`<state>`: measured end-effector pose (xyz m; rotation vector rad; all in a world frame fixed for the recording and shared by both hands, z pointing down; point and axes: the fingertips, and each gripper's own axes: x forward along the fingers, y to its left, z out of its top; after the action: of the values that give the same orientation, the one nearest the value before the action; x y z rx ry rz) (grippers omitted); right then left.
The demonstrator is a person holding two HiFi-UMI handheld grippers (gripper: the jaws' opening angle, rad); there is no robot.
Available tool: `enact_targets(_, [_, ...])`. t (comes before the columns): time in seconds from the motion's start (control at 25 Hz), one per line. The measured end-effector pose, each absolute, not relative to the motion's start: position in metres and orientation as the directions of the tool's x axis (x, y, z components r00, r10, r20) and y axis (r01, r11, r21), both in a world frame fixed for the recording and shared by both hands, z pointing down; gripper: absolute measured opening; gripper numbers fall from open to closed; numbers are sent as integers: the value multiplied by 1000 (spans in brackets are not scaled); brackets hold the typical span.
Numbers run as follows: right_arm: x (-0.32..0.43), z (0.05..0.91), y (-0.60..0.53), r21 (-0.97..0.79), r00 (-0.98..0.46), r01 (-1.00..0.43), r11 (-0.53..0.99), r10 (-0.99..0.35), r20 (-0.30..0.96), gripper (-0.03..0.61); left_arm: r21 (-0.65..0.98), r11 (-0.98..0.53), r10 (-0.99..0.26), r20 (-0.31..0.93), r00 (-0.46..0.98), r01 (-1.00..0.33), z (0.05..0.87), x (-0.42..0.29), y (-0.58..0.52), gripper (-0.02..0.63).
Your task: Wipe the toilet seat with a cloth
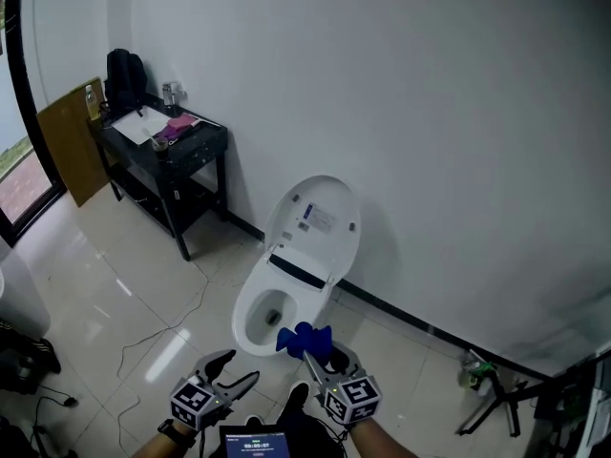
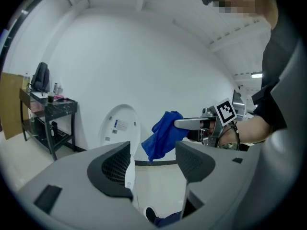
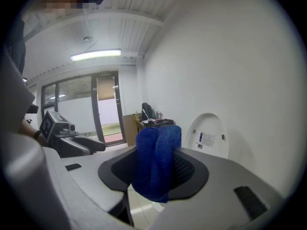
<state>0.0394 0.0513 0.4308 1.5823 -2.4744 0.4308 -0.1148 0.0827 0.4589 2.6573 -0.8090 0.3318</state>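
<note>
A white toilet (image 1: 277, 299) stands against the wall with its lid (image 1: 315, 219) raised and the bowl showing. My right gripper (image 1: 307, 348) is shut on a bunched blue cloth (image 1: 304, 339), held just short of the bowl's near rim. That cloth (image 3: 156, 166) hangs between the jaws in the right gripper view, with the lid (image 3: 207, 137) beyond. My left gripper (image 1: 232, 370) is open and holds nothing, lower left of the bowl. In the left gripper view the cloth (image 2: 163, 134) and the lid (image 2: 120, 128) show past its jaws.
A black side table (image 1: 170, 151) with papers and small items stands by the wall at the left, with a brown board (image 1: 72, 141) beside it. Cables (image 1: 143, 337) trail over the glossy tiled floor. A folded stand (image 1: 496, 389) lies at the right by the skirting.
</note>
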Motion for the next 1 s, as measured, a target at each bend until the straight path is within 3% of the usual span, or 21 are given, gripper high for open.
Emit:
enact_targets(0.52, [77,376,169,-185,-438,-896,403,-871,223,183,242,-776,-526,262,809,-582,411,-95,159,307])
enact_targets(1.0, [73,355,195,-184,-513,-857,482,-835,199,179,230,-764,-557,236,796,-603,383,-76,174,307])
